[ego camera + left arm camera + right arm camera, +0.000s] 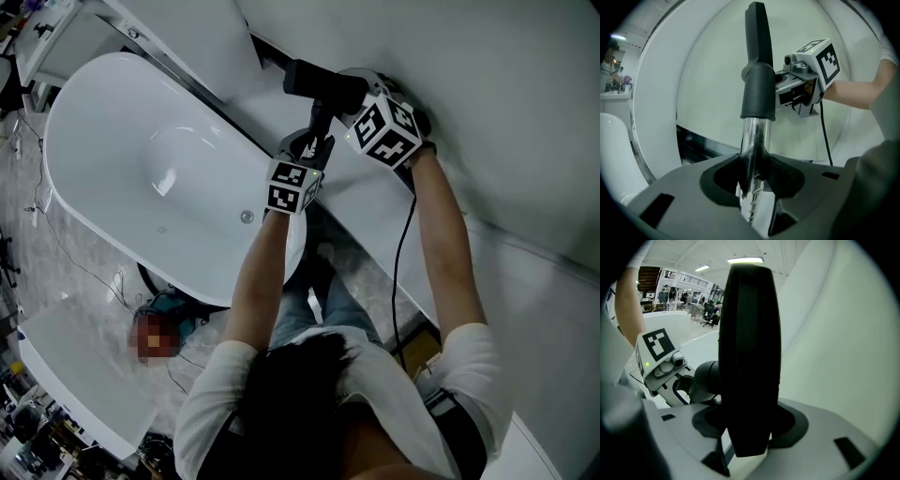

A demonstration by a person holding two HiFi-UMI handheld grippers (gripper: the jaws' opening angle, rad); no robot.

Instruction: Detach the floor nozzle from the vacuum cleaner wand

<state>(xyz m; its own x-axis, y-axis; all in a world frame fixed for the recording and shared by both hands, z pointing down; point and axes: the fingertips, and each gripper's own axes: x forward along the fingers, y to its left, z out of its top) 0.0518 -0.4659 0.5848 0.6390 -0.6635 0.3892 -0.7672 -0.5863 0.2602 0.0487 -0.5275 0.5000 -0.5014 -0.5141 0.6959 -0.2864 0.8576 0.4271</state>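
The black floor nozzle [323, 82] sits on a chrome wand [319, 127] held up over a white bathtub. My left gripper [314, 148] is shut on the wand just below the black collar; in the left gripper view the shiny tube [753, 140] runs up between the jaws of my left gripper [754, 187] into the nozzle's neck [758, 61]. My right gripper [364, 101] is shut on the nozzle from the right side. The right gripper view is filled by the wide black nozzle body [750, 348], clamped between the jaws of my right gripper [747, 432].
The white bathtub [112, 122] lies below and left of the grippers, with a white ledge [375, 225] and a wall [525, 112] to the right. A black cable [400, 272] hangs from my right gripper. Cords trail on the floor [94, 272] by the tub.
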